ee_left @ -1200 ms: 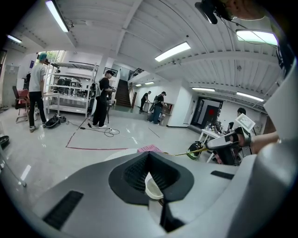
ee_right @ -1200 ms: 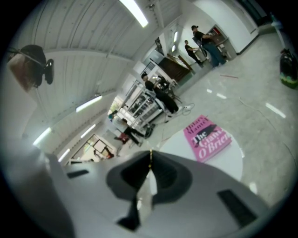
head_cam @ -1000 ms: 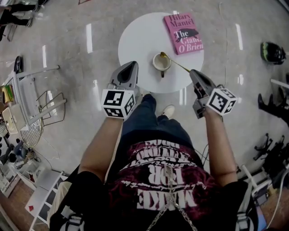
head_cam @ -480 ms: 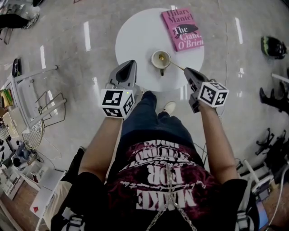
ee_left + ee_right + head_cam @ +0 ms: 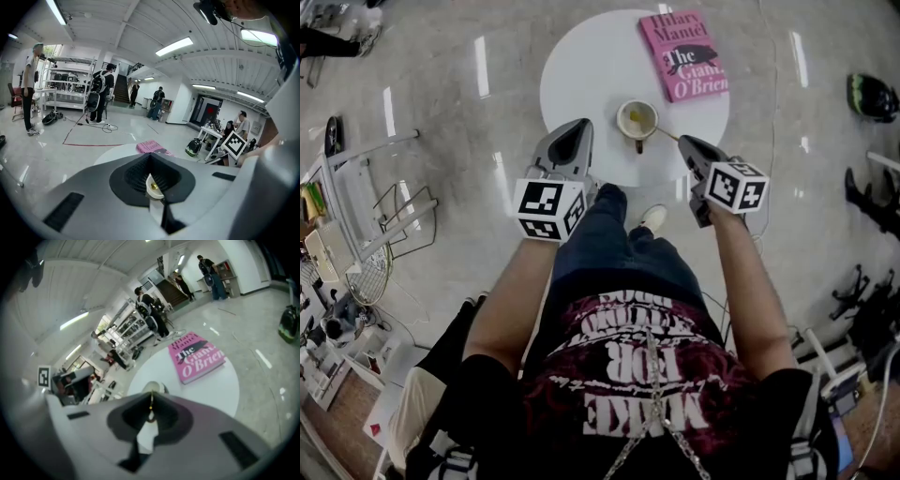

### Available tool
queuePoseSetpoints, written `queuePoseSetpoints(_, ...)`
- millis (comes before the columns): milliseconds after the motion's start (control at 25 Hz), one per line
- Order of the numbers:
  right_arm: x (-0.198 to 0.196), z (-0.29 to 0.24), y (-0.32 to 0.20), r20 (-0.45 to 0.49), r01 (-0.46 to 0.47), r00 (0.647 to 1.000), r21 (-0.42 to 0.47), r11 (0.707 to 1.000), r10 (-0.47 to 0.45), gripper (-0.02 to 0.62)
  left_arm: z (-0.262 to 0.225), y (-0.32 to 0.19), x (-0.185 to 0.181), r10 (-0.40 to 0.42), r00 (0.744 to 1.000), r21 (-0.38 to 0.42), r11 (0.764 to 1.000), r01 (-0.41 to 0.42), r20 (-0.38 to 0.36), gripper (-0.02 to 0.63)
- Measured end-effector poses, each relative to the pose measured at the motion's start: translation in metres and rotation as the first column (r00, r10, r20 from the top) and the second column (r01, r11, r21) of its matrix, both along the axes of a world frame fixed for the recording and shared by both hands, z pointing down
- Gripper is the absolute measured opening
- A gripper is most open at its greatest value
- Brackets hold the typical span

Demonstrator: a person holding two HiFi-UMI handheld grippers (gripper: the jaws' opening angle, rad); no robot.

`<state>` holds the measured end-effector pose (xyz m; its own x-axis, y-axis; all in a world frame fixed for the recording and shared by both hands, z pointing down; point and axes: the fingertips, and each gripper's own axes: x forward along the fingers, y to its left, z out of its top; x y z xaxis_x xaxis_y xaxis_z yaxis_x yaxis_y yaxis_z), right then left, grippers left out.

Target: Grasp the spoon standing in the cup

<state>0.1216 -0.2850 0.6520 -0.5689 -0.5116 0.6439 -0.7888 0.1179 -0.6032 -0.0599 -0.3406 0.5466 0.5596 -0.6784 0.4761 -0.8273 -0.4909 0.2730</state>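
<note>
A pale cup point(image 5: 637, 120) stands near the front edge of a round white table point(image 5: 581, 75). The thin gold spoon point(image 5: 667, 134) leans out of the cup toward the right. My right gripper point(image 5: 682, 141) is shut on the end of its handle. In the right gripper view the handle point(image 5: 150, 405) runs up between the closed jaws, with the cup point(image 5: 152, 386) just beyond them. My left gripper point(image 5: 578, 125) hovers at the table's front edge, left of the cup, shut and holding nothing. Its own view shows the cup point(image 5: 153, 187) through the gap below the jaw tips.
A pink book point(image 5: 684, 54) lies on the table's far right side. The person's leg and white shoe point(image 5: 652, 220) are below the table edge. A white wire rack point(image 5: 366, 216) stands on the floor at left, and dark bags point(image 5: 872, 94) lie at right.
The right gripper has moved a little left and closer to the cup, keeping hold of the spoon handle. The left gripper has edged slightly toward the table.
</note>
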Motion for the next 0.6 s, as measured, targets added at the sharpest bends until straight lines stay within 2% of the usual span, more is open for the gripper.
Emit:
queuePoseSetpoints(400, -0.003, 0.018, -0.002, -0.039, -0.008, 0.999, -0.032, 0.999, 0.006, 0.035, 0.004, 0.003, -0.001, 0.014, 1.0, -0.008, 1.0, -0.014, 0.009, 0.025)
queuePoseSetpoints(600, -0.009, 0.022, -0.001, -0.021, -0.006, 1.0, -0.039, 0.999, 0.005, 0.037, 0.002, 0.004, -0.001, 0.025, 1.0, -0.004, 1.0, -0.025, 0.012, 0.025)
